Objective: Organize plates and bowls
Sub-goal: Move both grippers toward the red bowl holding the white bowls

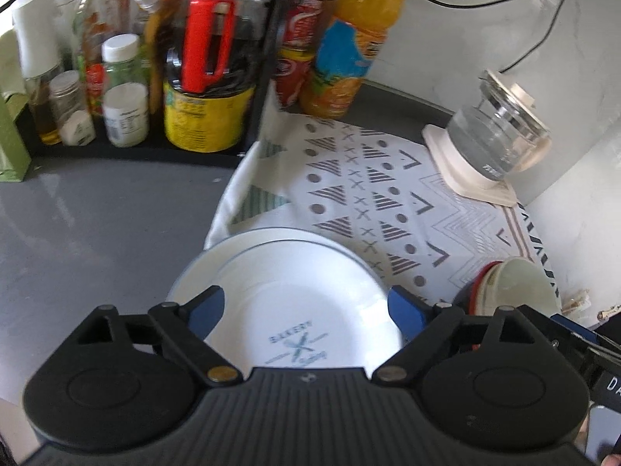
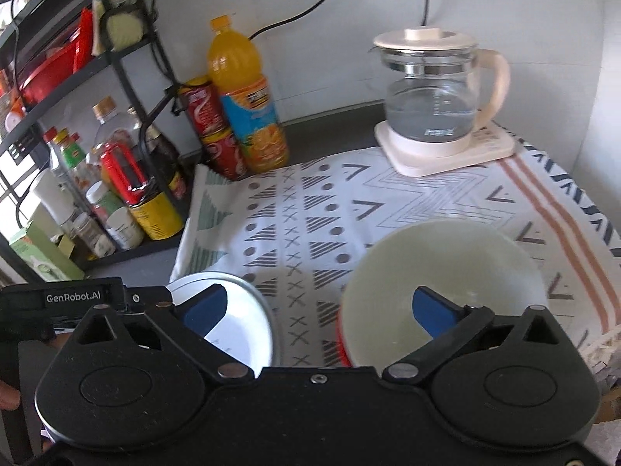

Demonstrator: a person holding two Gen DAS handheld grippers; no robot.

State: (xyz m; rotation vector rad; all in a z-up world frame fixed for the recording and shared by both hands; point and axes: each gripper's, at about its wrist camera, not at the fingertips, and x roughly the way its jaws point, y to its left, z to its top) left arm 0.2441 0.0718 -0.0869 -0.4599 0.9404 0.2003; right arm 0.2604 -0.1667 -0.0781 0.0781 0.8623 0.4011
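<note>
Plates (image 1: 295, 295) stacked at cloth's (image 1: 388, 178) near-left edge, bowls (image 2: 442, 272) nested near its near-right edge; both grippers wide, holding nothing.
Left gripper (image 1: 306, 306) hangs over plates, right gripper (image 2: 318, 310) spans the gap between stacks. Next: lift clear straight up, don't clip rims. Readable: "BAKERY" on top plate, "GenRobot.AI" on the left gripper's body.

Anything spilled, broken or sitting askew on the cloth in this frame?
Nothing spilled or broken. The plates sit stacked and the pale bowl sits nested in a red-rimmed one, all on the patterned cloth. The cloth's left edge is slightly rumpled.
</note>
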